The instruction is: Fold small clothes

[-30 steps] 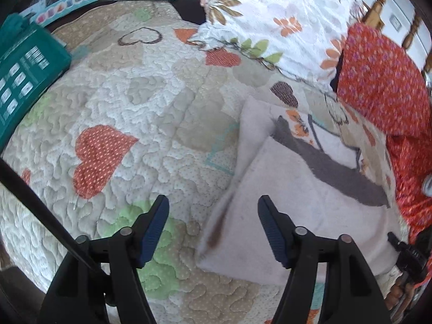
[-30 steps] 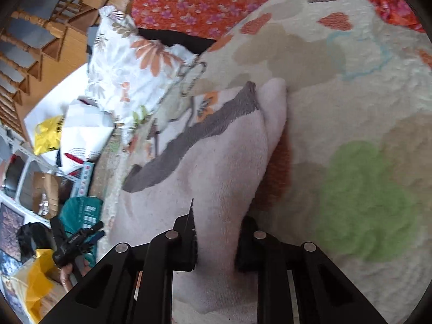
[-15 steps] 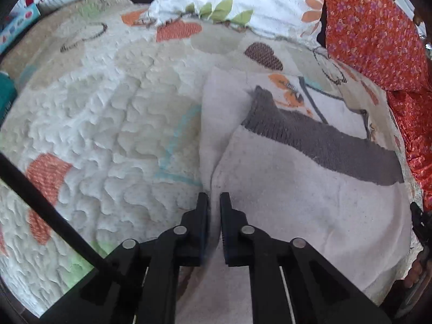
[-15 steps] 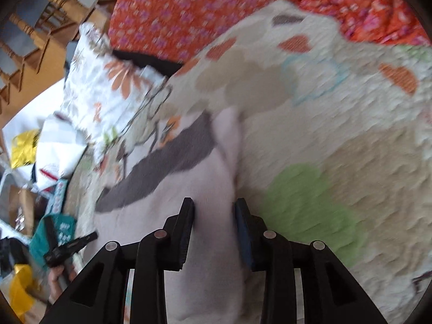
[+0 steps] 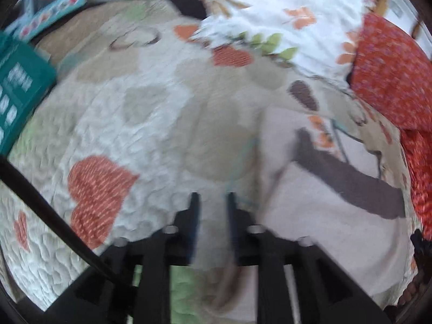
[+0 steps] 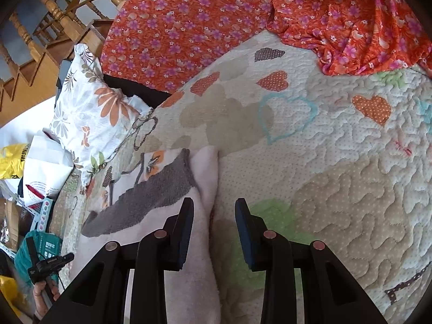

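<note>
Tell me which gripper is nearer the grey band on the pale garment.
Right. The right gripper sits at the garment's folded edge, just below the grey band. The left gripper hangs over the quilt beside the garment, jaws having just opened, nothing between them.

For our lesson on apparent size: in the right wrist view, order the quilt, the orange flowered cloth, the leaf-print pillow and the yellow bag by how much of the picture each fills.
1. quilt
2. orange flowered cloth
3. leaf-print pillow
4. yellow bag

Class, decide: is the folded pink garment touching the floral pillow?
Apart. The right wrist view shows a strip of quilt between the pink garment and the floral pillow.
</note>
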`<act>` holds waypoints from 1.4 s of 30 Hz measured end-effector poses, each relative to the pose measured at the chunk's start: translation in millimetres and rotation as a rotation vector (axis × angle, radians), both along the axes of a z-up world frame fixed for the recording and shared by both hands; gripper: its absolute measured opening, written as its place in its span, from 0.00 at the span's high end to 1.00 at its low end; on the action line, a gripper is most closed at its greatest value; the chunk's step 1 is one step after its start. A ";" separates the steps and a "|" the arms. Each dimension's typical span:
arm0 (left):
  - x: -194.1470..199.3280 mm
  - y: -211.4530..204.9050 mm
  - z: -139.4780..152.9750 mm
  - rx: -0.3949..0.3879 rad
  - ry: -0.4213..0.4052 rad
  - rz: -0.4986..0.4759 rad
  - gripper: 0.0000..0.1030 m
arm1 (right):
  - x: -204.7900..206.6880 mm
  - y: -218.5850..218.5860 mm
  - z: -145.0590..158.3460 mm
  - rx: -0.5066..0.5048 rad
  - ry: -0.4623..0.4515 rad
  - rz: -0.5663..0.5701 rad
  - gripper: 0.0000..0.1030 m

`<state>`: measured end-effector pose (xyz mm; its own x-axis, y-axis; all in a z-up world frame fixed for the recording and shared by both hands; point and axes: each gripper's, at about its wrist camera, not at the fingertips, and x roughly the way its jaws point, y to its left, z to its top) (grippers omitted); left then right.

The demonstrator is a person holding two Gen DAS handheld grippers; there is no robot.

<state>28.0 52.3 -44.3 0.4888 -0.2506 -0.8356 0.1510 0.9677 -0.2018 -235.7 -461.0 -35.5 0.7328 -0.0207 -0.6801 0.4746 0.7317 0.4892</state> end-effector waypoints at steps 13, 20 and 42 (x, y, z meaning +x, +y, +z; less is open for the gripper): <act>28.3 -106.3 -14.7 0.121 0.011 -0.195 0.93 | 4.4 3.3 -1.9 -0.050 0.027 0.002 0.66; 46.6 -68.0 -14.9 0.246 -0.010 -0.032 0.97 | 10.6 -5.1 -10.2 0.002 0.024 0.002 0.66; -67.6 2.5 -16.9 -0.126 0.010 0.014 0.44 | -62.4 61.1 -21.3 0.063 0.100 0.015 0.51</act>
<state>-39.6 54.8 -61.2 0.4845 -0.3474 -0.8029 0.1352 0.9365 -0.3236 -298.1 -400.0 -56.8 0.6612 0.0349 -0.7494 0.5127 0.7083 0.4853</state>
